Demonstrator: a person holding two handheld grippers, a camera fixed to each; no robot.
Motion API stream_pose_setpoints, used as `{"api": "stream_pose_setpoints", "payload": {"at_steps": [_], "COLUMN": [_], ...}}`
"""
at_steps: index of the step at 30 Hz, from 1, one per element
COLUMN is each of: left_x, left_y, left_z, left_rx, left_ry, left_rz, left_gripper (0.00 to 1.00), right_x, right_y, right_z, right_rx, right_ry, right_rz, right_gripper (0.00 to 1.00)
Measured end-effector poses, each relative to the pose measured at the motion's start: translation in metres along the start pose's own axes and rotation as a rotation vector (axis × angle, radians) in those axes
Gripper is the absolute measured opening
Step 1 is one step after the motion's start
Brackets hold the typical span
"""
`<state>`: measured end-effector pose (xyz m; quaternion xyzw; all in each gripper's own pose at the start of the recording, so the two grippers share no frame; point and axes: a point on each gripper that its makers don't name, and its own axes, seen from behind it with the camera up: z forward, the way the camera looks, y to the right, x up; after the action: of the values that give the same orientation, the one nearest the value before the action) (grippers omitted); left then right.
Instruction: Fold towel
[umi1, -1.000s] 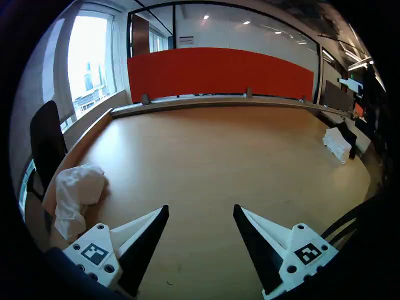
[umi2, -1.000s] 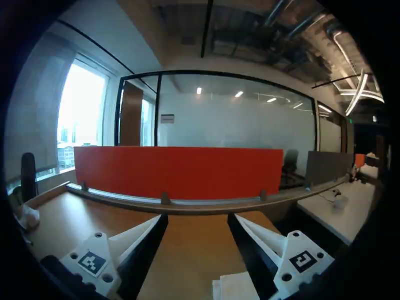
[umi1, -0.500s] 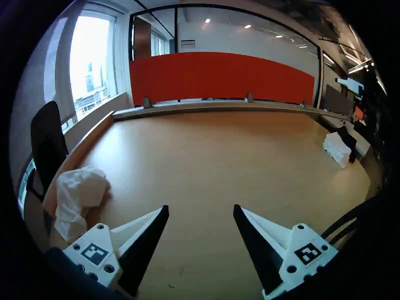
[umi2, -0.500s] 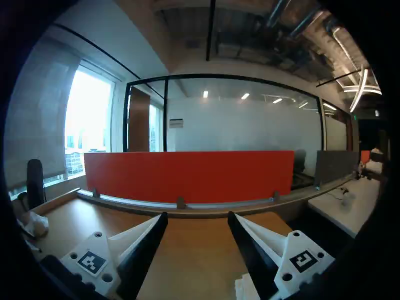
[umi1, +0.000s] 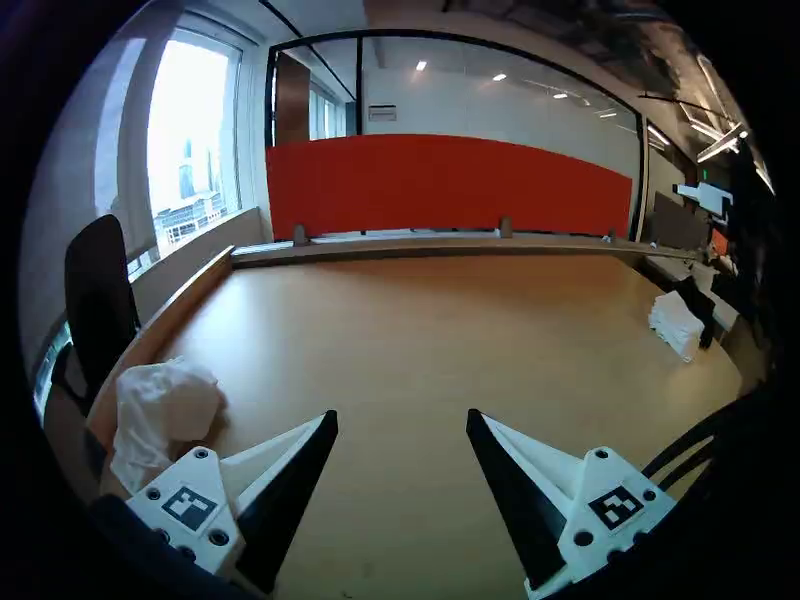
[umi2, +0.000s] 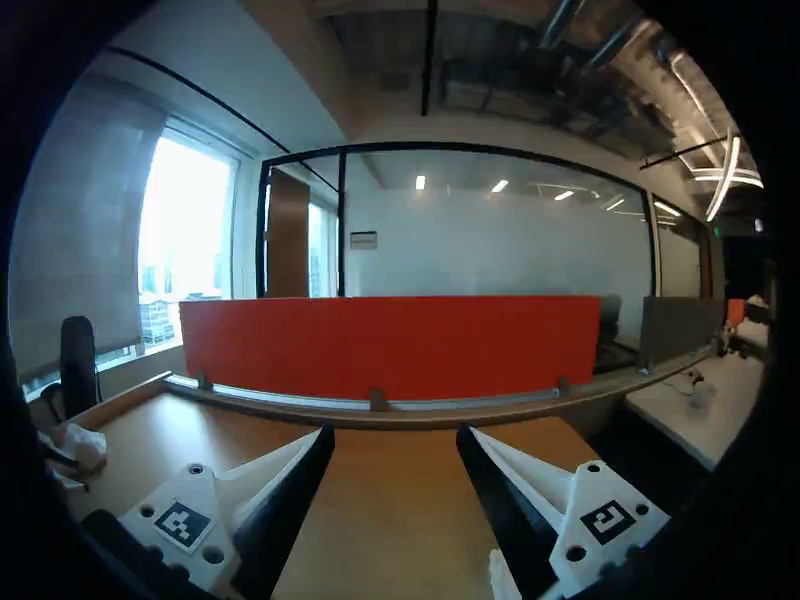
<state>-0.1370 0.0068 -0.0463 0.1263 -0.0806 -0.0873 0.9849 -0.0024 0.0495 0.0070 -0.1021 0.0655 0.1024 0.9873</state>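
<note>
Towel (umi1: 160, 410) crumpled at desk (umi1: 430, 330) edge beside chair (umi1: 98, 300), left gripper (umi1: 400, 414) and right gripper (umi2: 394, 430) spread, empty

Wood desk (umi1: 450, 310) — red divider (umi1: 450, 185), bright window (umi1: 190, 150).

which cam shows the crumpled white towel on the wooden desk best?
Left gripper view: the crumpled white cloth towel lies large and clear near the wooden desk's left edge. Right gripper view catches it small, at its far left.
</note>
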Motion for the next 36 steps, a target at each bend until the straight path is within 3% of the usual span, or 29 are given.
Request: {"api": "stream_pose_setpoints", "payload": {"at_steps": [15,21,27,36], "left_x": [0.111,0.147,0.166,0.171], "left_y": [-0.029,-0.033,-0.030,-0.019], "left_z": [0.022,0.032,0.041,0.051], "left_rx": [0.039,0.042,0.028,0.006], "left_ry": [0.245,0.315,0.355,0.367], "left_rz": [-0.017,-0.025,-0.038,-0.035], "left_gripper": [0.96,0.96,0.96,0.96], "right_x": [-0.001,0.000,-0.002,0.003], "right_y": [-0.024,-0.032,-0.035,-0.036], "right_z": [-0.010,-0.016,-0.022,-0.026], "right_rx": [0.018,0.008,-0.007,-0.031], "right_ry": [-0.022,-0.024,-0.020,-0.017], "right_rz": [-0.013,-0.014,-0.010,-0.016], "right_gripper": [0.94,0.94,0.94,0.94]}}
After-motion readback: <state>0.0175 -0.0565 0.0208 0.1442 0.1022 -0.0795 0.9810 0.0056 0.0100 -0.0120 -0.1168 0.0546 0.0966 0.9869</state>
